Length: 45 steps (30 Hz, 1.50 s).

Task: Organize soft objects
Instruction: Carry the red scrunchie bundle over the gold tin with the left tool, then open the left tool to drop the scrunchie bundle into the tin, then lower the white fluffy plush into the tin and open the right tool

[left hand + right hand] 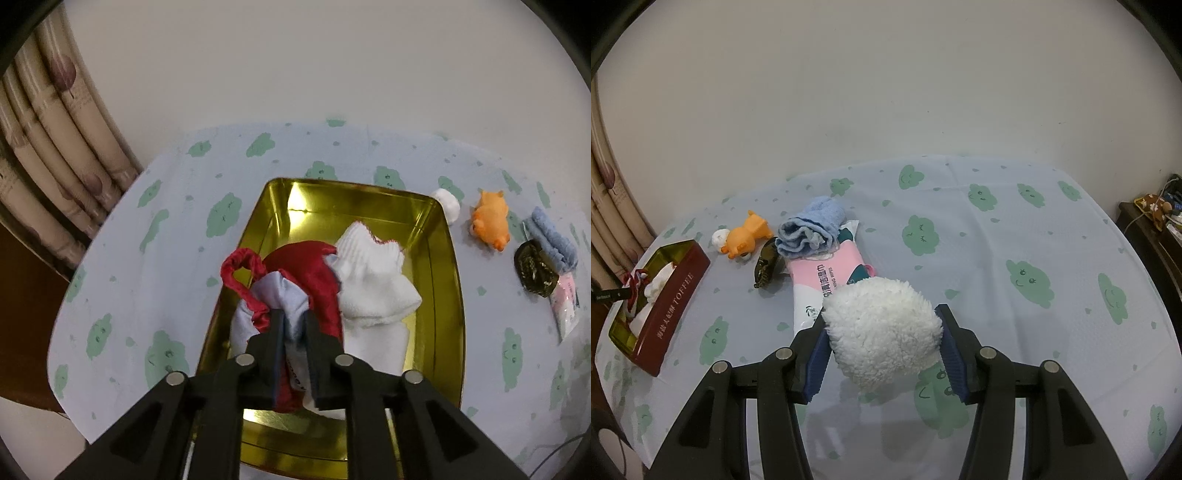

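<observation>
The left gripper [293,321] hangs over the tin [448,295], pointing steeply down into it. A red-and-pale pouch [295,284] lies in the tin's left half, and its bunched pale cloth sits in the narrow gap between the two black fingers. The jaws stand slightly parted; whether the pads press on the cloth or have let it go cannot be told. The pouch's red loop curls up to the left of the fingers. A white sock [373,284] lies just right of the pouch, touching it, also inside the tin.

The right gripper [882,325] is clenched on a white fleecy ball [882,332]: the blue pads press its two sides, and the ball bulges forward and down past the fingertips, above the cloud-print cloth [997,258].

On the cloth beyond the ball lie a pink wipes pack [820,277], a rolled blue towel [812,229] resting on the pack's far end, a dark packet [766,266] just left of the pack, an orange toy [746,236] and a small white ball [720,238] touching it. The tin stands at the far left.
</observation>
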Available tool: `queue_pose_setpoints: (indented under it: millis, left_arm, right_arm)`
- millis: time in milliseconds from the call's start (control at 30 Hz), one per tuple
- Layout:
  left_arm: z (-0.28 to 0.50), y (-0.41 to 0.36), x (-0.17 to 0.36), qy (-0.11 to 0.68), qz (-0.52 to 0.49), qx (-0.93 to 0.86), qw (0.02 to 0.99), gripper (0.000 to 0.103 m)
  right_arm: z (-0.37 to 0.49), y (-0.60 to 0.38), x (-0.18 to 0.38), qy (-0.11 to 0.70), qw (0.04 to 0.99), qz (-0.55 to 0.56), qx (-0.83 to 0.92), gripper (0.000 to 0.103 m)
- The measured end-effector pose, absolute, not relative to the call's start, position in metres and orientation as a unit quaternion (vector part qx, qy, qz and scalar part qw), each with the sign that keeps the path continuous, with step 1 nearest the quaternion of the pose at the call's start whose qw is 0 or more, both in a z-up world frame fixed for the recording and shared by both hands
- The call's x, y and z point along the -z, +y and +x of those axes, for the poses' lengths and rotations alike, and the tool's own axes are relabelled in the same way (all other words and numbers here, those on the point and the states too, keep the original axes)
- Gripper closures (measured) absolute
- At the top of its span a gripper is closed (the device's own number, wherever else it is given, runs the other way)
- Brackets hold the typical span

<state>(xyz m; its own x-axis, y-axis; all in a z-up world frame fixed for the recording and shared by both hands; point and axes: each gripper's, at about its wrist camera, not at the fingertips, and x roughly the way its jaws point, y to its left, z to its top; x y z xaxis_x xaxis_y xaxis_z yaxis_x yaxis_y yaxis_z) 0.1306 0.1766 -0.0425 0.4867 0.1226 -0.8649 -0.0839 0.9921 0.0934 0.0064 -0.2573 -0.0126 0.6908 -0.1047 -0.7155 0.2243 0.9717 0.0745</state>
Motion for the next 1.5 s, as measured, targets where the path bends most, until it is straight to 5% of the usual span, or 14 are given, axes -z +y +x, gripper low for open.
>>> queue_pose_setpoints:
  millis: [267, 733, 1500]
  left_arm:
    - [0.120, 0.181, 0.029, 0.481, 0.016, -0.051, 0.875, 0.056]
    - [0.069, 0.220, 0.000, 0.388, 0.000, -0.089, 0.917, 0.051]
    - [0.051, 0.311, 0.026, 0.383, -0.102, -0.177, 0.901, 0.050]
  right_arm:
    - [0.006, -0.249, 0.012, 0.378, 0.920, 0.057, 0.085, 0.052]
    - [0.030, -0.160, -0.001, 0.387, 0.922, 0.008, -0.024, 0.052]
    - [0.096, 0.068, 0.008, 0.418, 0.872, -0.110, -0.227, 0.052]
